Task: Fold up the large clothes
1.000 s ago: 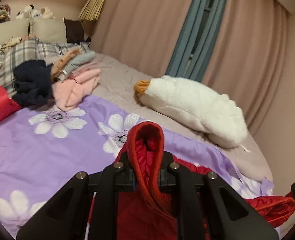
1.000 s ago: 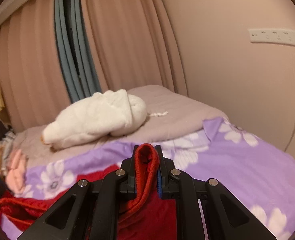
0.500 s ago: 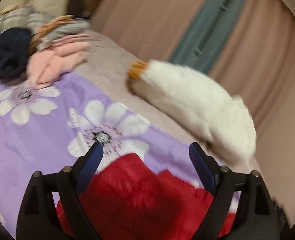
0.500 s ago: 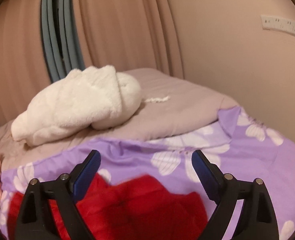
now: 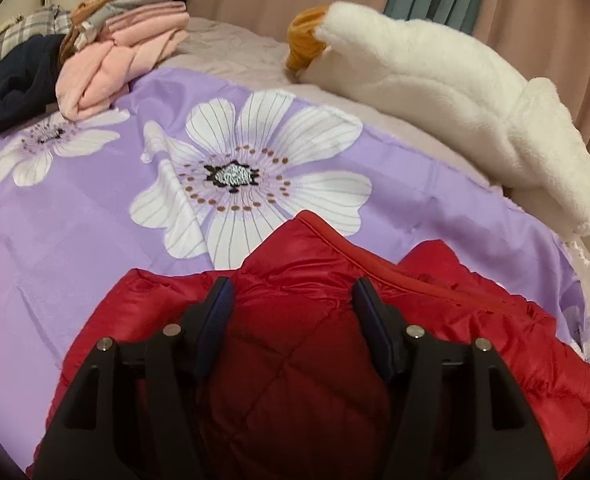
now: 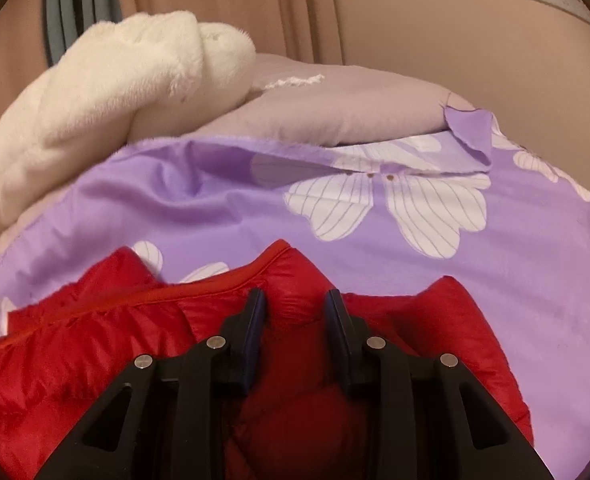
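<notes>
The red jacket [image 5: 295, 360] lies on the purple flowered sheet [image 5: 95, 220], filling the lower middle of both views, its quilted cloth bunched into a peak with a piped edge running toward the right in the left wrist view and toward the left in the right wrist view. The left gripper [image 5: 291, 300] sits low over the jacket with its jaws well apart; they have just been closing a little, the red cloth lies between them, and the pads do not press on it. The right gripper [image 6: 295, 304] stands narrower, its jaws having just been closing, with a ridge of jacket [image 6: 295, 320] rising between them; the pads seem just short of the cloth, though the view there is dark. Beyond the sheet lies a beige bedcover [image 6: 335, 120]. A white plush toy [image 5: 455, 92] with an orange tip rests on it at the upper right of the left wrist view. At upper left sits a pile of clothes [image 5: 127, 40], pink, grey and navy. Curtains [image 6: 235, 0] hang behind the bed.
</notes>
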The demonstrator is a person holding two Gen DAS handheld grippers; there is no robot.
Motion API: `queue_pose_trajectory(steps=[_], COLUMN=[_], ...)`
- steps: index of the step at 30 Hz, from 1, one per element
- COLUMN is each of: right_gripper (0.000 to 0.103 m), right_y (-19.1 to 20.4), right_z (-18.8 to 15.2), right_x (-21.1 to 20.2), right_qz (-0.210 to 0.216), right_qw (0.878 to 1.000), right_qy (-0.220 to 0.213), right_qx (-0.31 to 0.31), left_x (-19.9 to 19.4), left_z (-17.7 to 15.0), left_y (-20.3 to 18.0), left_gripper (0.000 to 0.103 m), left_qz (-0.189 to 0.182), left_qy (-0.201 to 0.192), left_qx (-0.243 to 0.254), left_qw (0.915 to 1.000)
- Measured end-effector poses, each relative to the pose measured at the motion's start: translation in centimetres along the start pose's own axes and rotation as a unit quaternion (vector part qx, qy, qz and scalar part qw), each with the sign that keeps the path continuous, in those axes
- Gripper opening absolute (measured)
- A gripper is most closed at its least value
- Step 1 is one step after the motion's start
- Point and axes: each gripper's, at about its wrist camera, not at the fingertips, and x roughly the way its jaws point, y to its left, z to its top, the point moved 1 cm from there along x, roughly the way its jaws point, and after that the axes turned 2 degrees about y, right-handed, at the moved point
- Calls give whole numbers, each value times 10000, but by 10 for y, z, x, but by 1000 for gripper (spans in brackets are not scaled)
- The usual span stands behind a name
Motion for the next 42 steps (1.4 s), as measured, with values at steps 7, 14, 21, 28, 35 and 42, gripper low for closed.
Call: queue_pose_trajectory(steps=[7,14,21,28,35,42], right_gripper=[34,34,34,34,93,94], right_y=[-1,0,0,-5,-44,-119], right_z=[-3,-2,-2,-1,0,-32], right_x=[3,6,4,3,-62,-125], right_qz=[35,-33,-5,114,506,907], right_qw=[10000,10000,10000,9999,9987,9942], right_qy=[44,61,65,71,-2,97], right_qx=[26,-17,-10,103,49,563], left_x=[3,3,3,0,-86,-142], left_z=[-1,0,-1,3,12,-22], left_y=[5,4,5,3,61,155], left_gripper=[64,64,64,64,77,93], left_qz=[-93,-104,-107,-81,-721,-1218], left_qy=[60,64,62,108,331,619], left_qx=[-81,-91,-90,-86,-191,-856], left_qw=[9999,9999,9999,9999,9967,9869])
